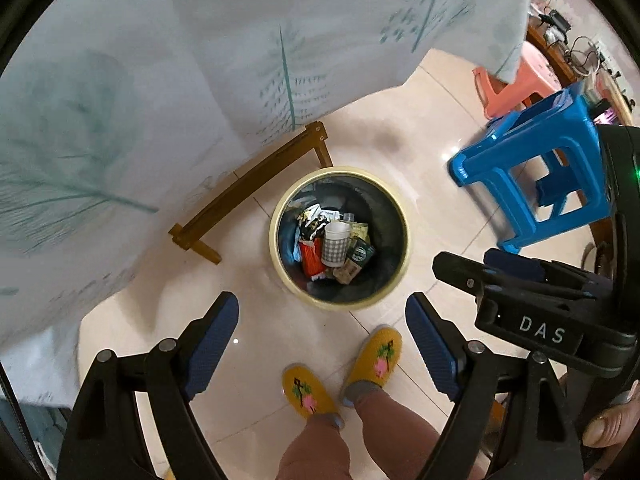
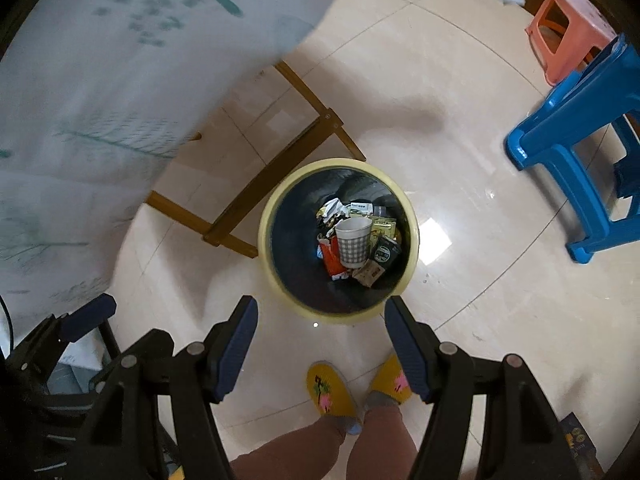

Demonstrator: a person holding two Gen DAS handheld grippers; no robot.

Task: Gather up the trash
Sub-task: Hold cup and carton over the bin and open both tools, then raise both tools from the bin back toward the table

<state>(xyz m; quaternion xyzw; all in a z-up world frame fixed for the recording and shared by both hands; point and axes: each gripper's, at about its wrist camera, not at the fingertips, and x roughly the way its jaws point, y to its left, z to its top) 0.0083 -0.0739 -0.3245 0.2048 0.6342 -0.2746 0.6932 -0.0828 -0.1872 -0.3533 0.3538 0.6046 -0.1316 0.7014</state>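
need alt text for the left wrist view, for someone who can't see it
Looking straight down, a round bin with a pale yellow rim stands on a tiled floor, holding a checked paper cup and wrappers. The left gripper hangs open and empty above it, over two yellow slippers. A blue stool stands to the right.

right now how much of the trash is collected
Done: the bin already holds a checked cup, a red packet and other wrappers. In hand: nothing; the left claw and right claw are open and empty. Left: no loose trash shows on the floor.
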